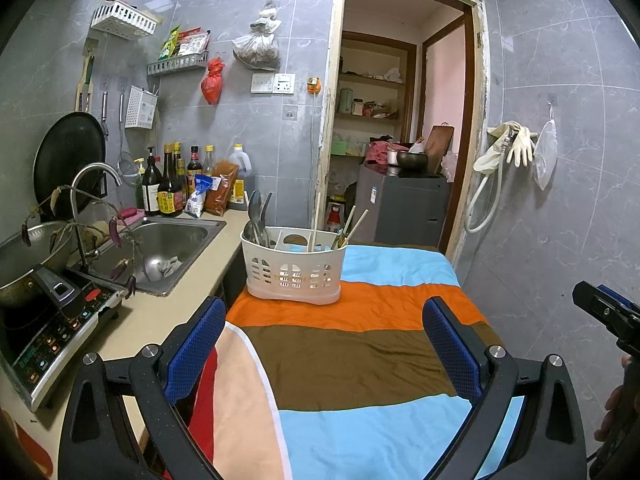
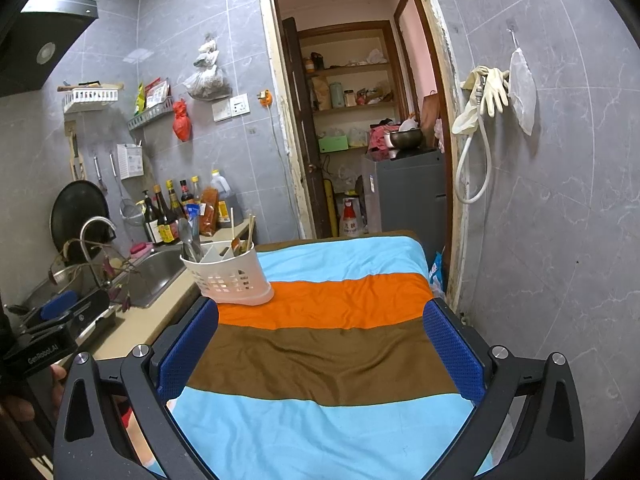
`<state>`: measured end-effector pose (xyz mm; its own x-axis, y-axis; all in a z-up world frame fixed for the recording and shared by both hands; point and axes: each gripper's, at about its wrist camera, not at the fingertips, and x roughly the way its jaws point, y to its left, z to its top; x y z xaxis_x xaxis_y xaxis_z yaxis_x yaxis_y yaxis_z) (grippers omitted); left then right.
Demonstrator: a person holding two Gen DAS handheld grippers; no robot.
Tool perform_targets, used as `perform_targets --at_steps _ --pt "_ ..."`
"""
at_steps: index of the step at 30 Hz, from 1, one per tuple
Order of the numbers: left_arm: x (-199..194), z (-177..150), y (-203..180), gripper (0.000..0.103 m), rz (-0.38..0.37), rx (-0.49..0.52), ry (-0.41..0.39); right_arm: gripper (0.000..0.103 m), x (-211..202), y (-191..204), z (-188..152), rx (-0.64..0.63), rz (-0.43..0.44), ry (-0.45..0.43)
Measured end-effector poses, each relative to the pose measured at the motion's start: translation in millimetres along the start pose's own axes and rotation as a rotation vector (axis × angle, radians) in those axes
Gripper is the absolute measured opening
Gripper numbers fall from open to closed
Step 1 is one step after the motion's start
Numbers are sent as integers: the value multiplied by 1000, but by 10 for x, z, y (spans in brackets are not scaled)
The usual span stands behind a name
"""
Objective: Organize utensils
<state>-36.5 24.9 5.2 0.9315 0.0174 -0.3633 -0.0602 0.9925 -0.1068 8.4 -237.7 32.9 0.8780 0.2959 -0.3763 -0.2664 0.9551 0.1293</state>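
A white plastic utensil caddy stands on a striped cloth over a table; it also shows in the right wrist view. Metal spoons stand in its left compartment and wooden chopsticks in its right one. My left gripper is open and empty, held low over the cloth, short of the caddy. My right gripper is open and empty, to the right of the caddy and nearer than it.
A steel sink with a tap, an induction cooker and sauce bottles line the counter to the left. A doorway with a grey cabinet lies behind the table. A tiled wall with hanging gloves stands at the right.
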Motion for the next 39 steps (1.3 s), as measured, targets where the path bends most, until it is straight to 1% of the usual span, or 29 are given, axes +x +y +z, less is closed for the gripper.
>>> perform_targets --at_steps 39 --pt "-11 41 -51 97 -3 5 2 103 -5 -9 -5 0 2 0"
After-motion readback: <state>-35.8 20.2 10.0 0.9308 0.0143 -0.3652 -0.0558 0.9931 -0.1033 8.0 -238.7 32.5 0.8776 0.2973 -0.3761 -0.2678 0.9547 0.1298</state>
